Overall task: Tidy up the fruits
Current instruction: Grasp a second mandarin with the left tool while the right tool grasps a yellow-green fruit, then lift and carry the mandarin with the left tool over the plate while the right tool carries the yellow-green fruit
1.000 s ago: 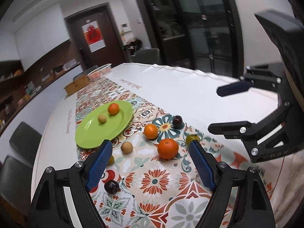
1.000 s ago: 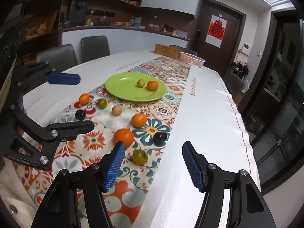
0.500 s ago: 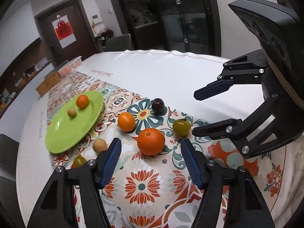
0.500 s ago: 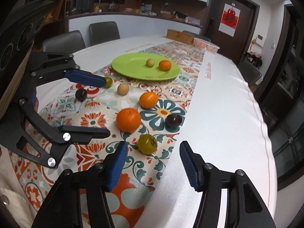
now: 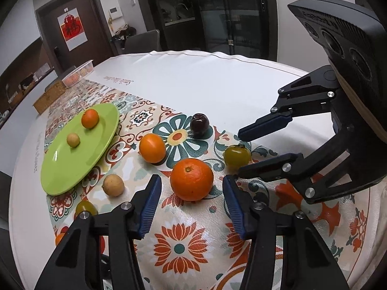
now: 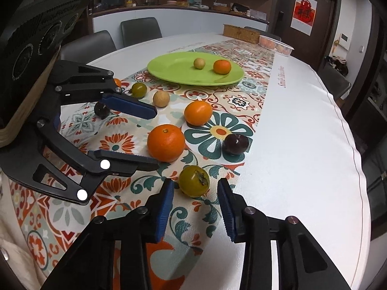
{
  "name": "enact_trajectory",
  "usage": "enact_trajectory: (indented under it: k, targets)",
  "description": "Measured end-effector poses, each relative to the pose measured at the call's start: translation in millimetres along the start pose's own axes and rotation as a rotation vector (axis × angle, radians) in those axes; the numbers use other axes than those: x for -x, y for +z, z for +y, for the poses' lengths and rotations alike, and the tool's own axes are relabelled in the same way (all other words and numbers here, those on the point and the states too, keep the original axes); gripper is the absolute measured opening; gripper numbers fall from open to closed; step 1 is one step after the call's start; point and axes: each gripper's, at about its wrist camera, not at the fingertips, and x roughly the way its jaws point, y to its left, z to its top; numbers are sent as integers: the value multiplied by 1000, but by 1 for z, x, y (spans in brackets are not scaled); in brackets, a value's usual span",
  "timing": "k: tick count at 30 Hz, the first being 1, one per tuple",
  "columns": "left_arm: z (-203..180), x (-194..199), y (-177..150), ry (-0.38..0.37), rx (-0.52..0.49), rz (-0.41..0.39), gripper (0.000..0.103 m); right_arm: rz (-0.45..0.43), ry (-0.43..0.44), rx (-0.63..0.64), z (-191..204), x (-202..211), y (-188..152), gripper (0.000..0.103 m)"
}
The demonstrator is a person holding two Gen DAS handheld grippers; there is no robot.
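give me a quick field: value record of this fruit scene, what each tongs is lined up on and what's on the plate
left tongs: open, framing the large orange, not gripping
right tongs: open, framing the green tomato, not gripping
green plate: holds a small orange and a tan round fruit
loose on runner: dark plum, medium orange

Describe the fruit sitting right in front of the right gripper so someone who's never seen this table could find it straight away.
Start at the patterned runner down the white table, at the end away from the green plate. Right before the open right gripper lies a green tomato. Unlike the big orange and dark plum nearby, it is olive-green with a dried, star-shaped stem.
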Motion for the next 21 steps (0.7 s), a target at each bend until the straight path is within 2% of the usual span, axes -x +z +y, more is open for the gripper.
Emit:
enact_trajectory:
  k: [6, 9, 15, 21]
  targets:
    - [4, -7, 2, -8, 18, 9, 50, 8, 26, -29, -5, -7, 1, 33]
    - [6, -10, 3, -15, 40, 13, 46, 17, 35, -40, -7, -10, 1, 30]
    - [5, -19, 6, -1, 67, 28, 41, 14, 40, -68, -11, -9, -1, 29]
    - [6, -10, 5, 23, 144, 38, 41, -6, 32, -102, -14, -2, -2, 29]
